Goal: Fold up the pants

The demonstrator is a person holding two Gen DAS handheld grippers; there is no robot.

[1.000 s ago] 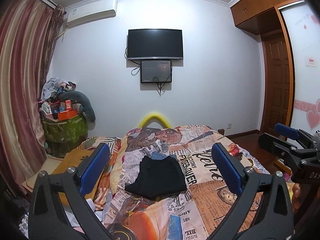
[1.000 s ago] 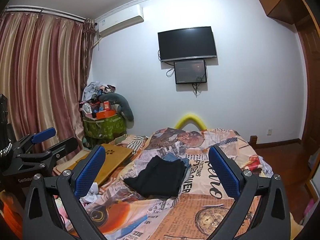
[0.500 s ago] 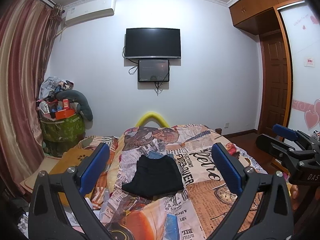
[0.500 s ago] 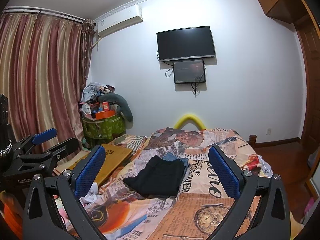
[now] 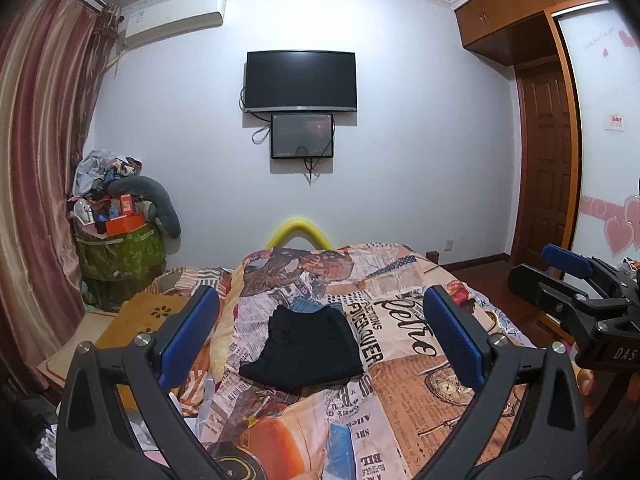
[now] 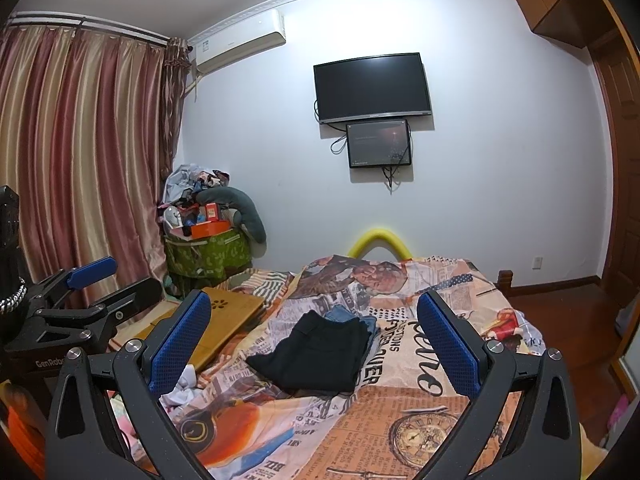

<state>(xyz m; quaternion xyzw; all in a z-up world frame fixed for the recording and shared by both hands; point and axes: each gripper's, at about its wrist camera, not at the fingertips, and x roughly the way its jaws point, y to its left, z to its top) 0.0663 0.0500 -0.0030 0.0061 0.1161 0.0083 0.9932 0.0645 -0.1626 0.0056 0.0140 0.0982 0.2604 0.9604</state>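
Lying folded on the newspaper-print bedspread point(image 5: 400, 392), the black pants point(image 5: 306, 350) look soft, limp and light; a pinch at a corner or folded edge seems the best hold. They form a compact dark rectangle resting on blue denim point(image 6: 350, 316). Left gripper point(image 5: 320, 336) and right gripper point(image 6: 314, 344) hover well short of the pants, jaws spread, empty.

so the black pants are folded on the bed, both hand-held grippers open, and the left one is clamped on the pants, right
Not quite. The left hand-held gripper holds nothing: its fingers stand wide open, well short of the black pants, as the left wrist view shows. The rest stands: the pants lie folded on the bed, and the right hand-held gripper is open too.
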